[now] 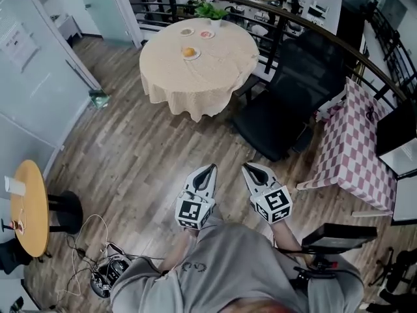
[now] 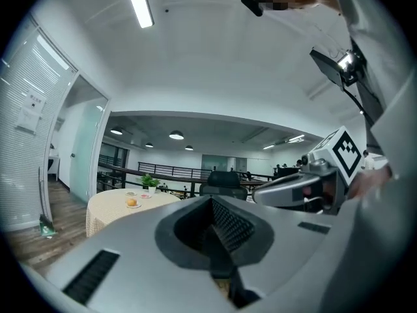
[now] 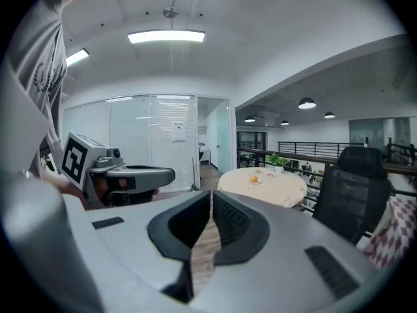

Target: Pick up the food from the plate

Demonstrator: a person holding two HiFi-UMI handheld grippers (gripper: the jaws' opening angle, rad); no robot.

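- Clearly standing well apart from the round table [image 1: 195, 83], with bare wooden floor between; so judged to be at the approach only, not yet at the picking.
- Holding the left gripper [image 1: 210, 168] and the right gripper [image 1: 247, 167] low before the body, side by side, both pointing forward to the table; probably a resting carry for walking, with both gripper cameras aimed at the goal.
- Carrying the left jaws closed together with nothing between them; the same on the right, with only a thin slit of floor between its pads and nothing held.
- Finding the food [image 1: 189, 52], a small round orange piece, on its plate [image 1: 196, 55] towards the middle of the table, on the side nearer to the person; behind it two smaller plates [image 1: 187, 31] and a green plant [image 1: 210, 10] at the far edge.
- Needing to walk forward and to open one pair of jaws before reaching; better from the free front side, since the black chair [image 1: 287, 109] stands just beside the table on the right.
- Guessing a round item, so some risk of rolling off the plate if pushed by one jaw only.
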